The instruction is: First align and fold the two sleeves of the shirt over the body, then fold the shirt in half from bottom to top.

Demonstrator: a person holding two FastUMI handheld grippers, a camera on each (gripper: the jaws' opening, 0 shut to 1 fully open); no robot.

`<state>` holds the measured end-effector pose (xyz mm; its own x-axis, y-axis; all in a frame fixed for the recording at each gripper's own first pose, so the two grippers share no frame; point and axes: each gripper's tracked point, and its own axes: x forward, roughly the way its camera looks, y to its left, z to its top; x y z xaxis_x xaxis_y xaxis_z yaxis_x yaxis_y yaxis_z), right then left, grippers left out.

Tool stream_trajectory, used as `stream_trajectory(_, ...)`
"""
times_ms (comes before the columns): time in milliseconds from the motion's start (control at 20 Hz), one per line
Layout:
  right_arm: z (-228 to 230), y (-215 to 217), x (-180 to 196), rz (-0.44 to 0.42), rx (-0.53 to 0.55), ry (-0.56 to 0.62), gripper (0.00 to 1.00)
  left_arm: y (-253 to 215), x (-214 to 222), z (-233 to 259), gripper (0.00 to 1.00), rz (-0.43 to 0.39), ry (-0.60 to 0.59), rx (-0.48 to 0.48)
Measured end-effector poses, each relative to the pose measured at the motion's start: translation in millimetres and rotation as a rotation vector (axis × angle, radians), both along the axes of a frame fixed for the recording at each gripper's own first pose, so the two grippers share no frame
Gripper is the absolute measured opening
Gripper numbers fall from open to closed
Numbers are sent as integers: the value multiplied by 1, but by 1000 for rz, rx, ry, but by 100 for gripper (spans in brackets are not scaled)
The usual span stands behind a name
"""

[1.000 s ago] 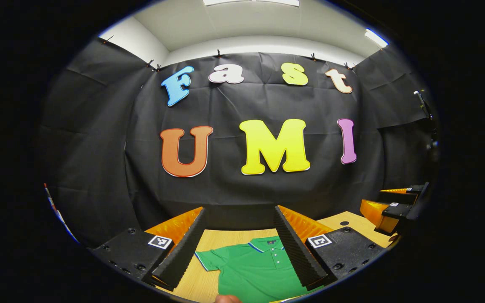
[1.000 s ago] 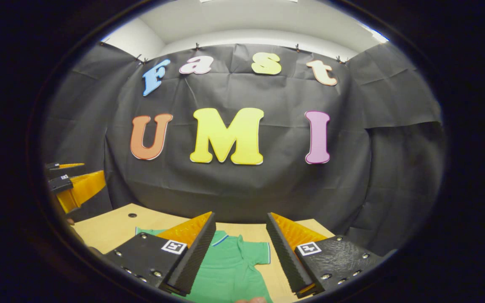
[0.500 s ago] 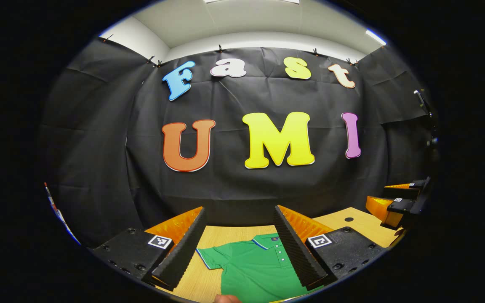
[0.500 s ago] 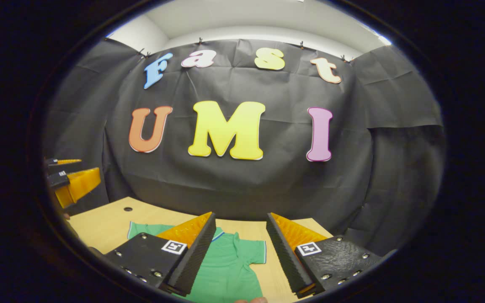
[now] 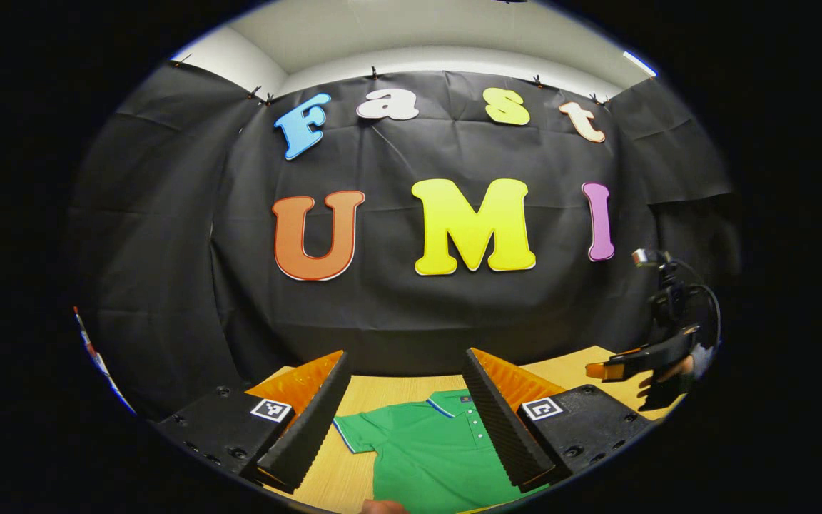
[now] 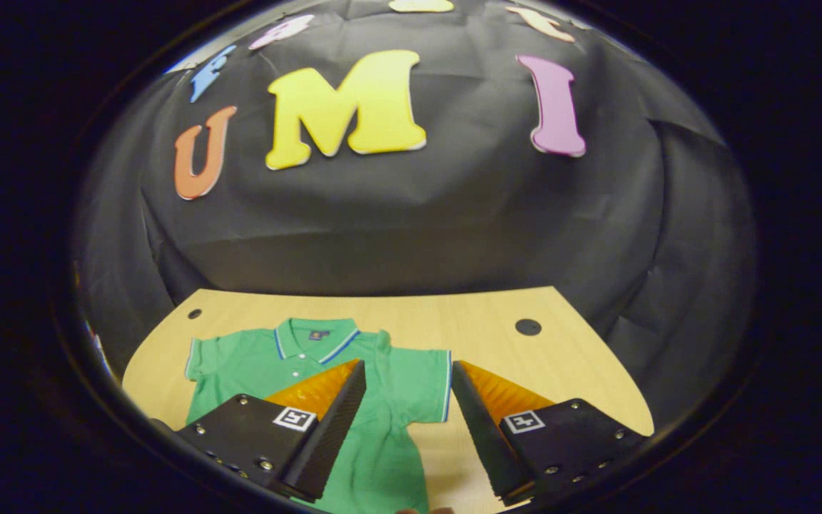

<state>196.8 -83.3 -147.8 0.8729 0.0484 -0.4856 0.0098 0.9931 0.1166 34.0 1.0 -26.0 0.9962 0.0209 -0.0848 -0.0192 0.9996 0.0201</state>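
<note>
Since the green shirt (image 6: 318, 371) lies flat and unfolded on the table (image 6: 496, 343), I'm starting with sleeves. Both the left gripper (image 5: 404, 421) and right gripper (image 6: 404, 421) hover wide open, holding nothing. I'd pinch the sleeve (image 6: 422, 382) hem cleanly, tips low, then fold inward.

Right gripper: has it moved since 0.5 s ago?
Yes. In the right gripper view the wall has slid up and more of the table shows, so the right gripper has tipped down toward the green polo shirt.

Even overhead light from a ceiling panel (image 5: 639, 63) keeps the left gripper view sharp, shadows faint, while fisheye distortion bends the surface (image 6: 454, 325) and the right gripper view looks softly blurred.
</note>
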Motion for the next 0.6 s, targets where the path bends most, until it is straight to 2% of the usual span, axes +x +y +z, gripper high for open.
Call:
stream_trajectory(250, -73, -22, 78, -24, 0, 178, 81, 2, 1, -3, 100, 16, 29, 2)
stream_trajectory(600, -121, -23, 126, -23, -81, 274, 80, 6, 2, -10, 100, 57, 69, -28)
